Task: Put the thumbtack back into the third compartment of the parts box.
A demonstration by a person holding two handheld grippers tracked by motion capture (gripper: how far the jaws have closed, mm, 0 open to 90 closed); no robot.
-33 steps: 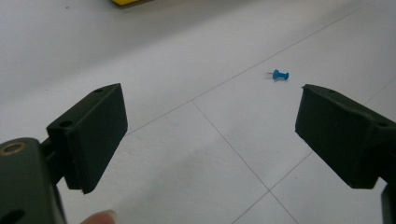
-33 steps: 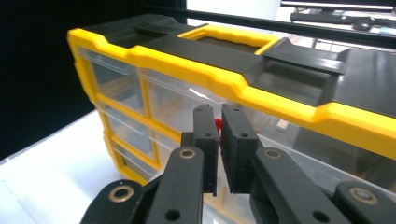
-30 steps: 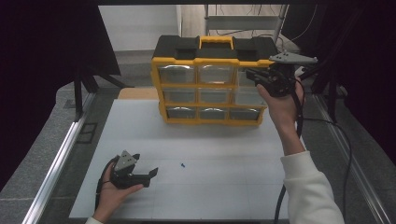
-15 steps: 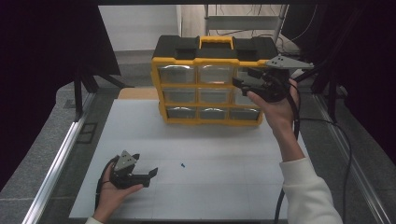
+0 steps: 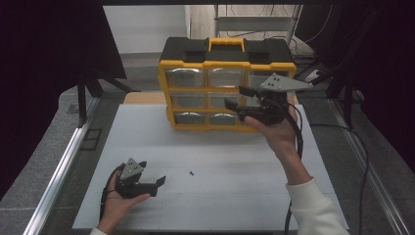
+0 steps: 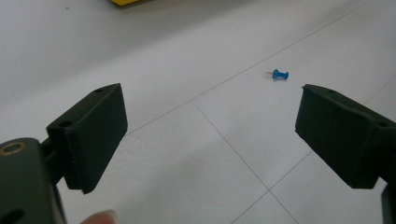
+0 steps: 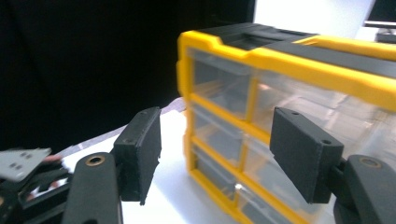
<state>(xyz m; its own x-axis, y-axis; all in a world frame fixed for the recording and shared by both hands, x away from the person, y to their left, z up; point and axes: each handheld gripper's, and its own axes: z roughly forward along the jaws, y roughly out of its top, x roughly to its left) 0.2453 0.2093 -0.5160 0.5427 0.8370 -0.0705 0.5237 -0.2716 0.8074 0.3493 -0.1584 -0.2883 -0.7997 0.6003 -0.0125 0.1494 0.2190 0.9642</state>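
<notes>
We see one yellow drawer cabinet (image 5: 215,93) standing at the table's (image 5: 244,196) far edge, nine clear drawers as far as we can count. Our right gripper (image 5: 240,100) hangs before its right columns, jaws apart, empty. One blue pushpin (image 5: 191,173) lies mid-table, near our left gripper (image 5: 159,185), also apart, by the near-left corner.

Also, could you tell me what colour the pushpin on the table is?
Blue pushpin, clearest in the left gripper view.

A white tabletop (image 5: 205,205) fills the lower middle of the frame, grey floor (image 5: 44,161) on both sides. Black curtains (image 5: 49,44) hang upper left and right; a pale wall (image 5: 142,22) is at top centre.
</notes>
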